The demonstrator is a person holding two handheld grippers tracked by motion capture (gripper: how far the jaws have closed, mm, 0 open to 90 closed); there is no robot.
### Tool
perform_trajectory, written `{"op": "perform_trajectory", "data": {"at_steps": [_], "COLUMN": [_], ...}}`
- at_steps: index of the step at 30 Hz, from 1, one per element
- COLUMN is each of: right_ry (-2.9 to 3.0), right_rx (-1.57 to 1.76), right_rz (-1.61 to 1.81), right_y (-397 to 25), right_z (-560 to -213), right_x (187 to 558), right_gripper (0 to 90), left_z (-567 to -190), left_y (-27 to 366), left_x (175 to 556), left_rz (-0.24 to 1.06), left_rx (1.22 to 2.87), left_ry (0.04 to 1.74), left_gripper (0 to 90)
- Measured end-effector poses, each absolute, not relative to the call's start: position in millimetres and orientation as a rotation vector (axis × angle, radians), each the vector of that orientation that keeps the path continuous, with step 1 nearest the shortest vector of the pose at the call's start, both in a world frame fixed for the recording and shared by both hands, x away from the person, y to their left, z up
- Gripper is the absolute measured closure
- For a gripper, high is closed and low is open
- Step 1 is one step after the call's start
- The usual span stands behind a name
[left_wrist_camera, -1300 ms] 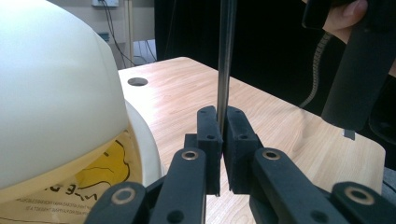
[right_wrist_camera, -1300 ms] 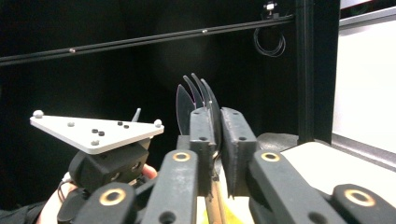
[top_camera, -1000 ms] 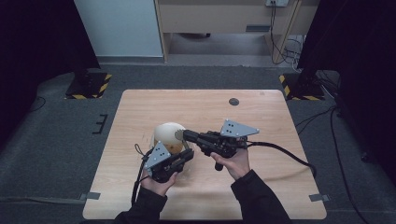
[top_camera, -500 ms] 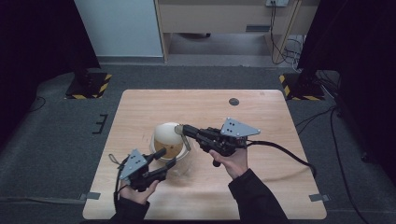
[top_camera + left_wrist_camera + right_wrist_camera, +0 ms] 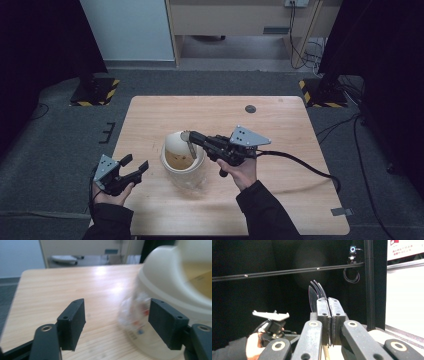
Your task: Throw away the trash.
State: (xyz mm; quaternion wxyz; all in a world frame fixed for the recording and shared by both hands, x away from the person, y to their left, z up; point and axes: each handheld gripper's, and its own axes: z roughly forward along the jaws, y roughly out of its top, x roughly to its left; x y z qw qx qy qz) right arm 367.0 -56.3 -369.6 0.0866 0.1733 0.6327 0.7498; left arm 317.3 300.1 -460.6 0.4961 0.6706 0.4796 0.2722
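Note:
A white-topped container (image 5: 174, 144) with brown contents and a clear lower body stands in the middle of the table. My right gripper (image 5: 193, 138) reaches over its rim from the right, shut on a thin dark spoon (image 5: 191, 150) that dips inside. In the right gripper view the closed jaws (image 5: 327, 302) pinch the spoon (image 5: 315, 293), which stands up above them. Held by a hand at the table's left edge, my left gripper (image 5: 136, 163) is open, empty and apart from the container. The left gripper view (image 5: 117, 312) has the blurred container (image 5: 172, 277) past its right jaw.
A small dark round disc (image 5: 250, 108) lies near the far edge of the wooden table (image 5: 150, 120). The right gripper's cable (image 5: 305, 165) trails across the right side. Black-and-yellow striped bases (image 5: 95, 92) stand on the floor beyond both far corners.
My left gripper has pulled away from the container's near side to the table's left edge. The right gripper has stayed over the rim with the spoon.

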Motion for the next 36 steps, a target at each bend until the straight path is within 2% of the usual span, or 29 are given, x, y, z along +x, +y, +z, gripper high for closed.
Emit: {"op": "perform_trajectory", "data": {"at_steps": [9, 26, 28, 36], "right_ry": [1.887, 1.967, 1.962, 1.947], "right_rx": [0.482, 0.441, 0.446, 0.457], "right_rz": [2.239, 2.115, 2.107, 2.079], "right_y": [-33.9, -21.1, -19.8, -22.6], "right_z": [-370.3, -404.6, -405.9, -401.7], "right_x": [366.9, 370.3, 369.7, 371.0], "right_gripper": [88.9, 88.0, 82.4, 77.6], "left_z": [-465.6, -470.1, -470.2, -470.0], "left_y": [305.8, 315.1, 315.5, 315.7], "left_x": [321.8, 326.2, 326.1, 326.1], "left_rz": [0.671, 0.683, 0.683, 0.684], "left_rx": [1.64, 1.652, 1.652, 1.654], "left_ry": [1.176, 1.207, 1.208, 1.209], "left_gripper": [28.1, 28.1, 28.2, 28.6]}}
